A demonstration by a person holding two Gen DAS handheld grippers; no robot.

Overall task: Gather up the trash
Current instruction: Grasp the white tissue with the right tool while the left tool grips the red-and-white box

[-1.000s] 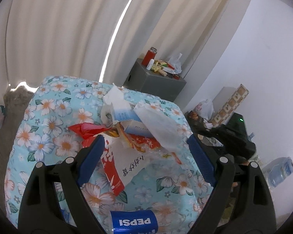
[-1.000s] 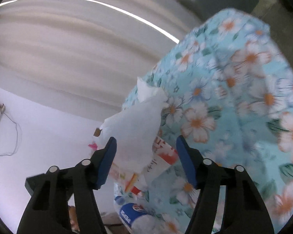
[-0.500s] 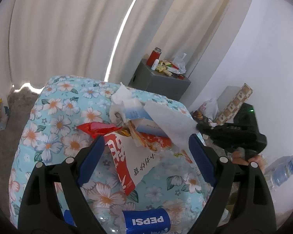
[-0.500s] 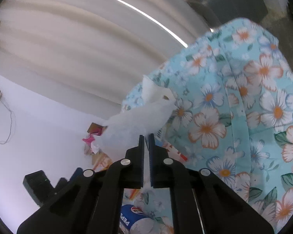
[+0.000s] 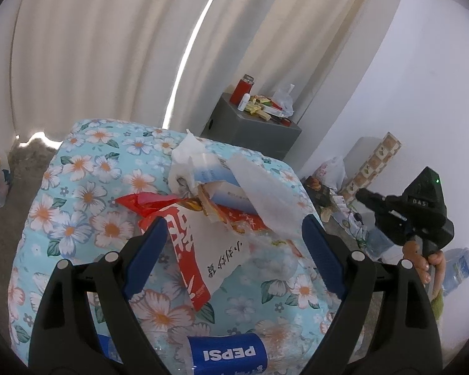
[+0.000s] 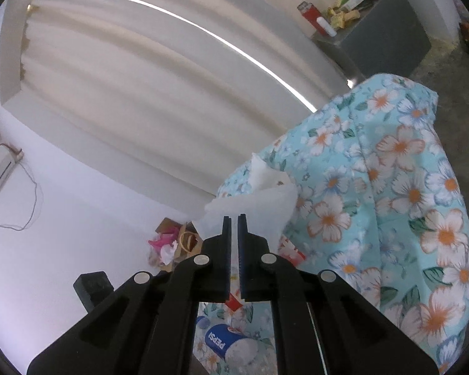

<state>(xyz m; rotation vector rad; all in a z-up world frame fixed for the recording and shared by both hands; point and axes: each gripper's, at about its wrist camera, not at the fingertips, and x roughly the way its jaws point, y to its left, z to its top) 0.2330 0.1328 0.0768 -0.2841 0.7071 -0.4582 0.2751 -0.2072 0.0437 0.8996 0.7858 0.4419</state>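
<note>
The right gripper (image 6: 234,218) was clamped on the white tissue (image 6: 259,206) (left gripper (image 5: 234,250) gaping, empty), best lifted slowly to avoid tearing.

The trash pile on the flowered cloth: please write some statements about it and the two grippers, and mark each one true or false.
1. The right gripper is shut on the white plastic bag. True.
2. The left gripper is shut on the Pepsi bottle. False: its jaws stand wide open over the trash pile, and the bottle lies below them, not held.
3. The trash lies on a cloth with a flower print. True.
4. The red flask stands in the trash pile. False: it stands on the grey cabinet behind the cloth.
5. The Pepsi bottle's label is green. False: it is blue.
</note>
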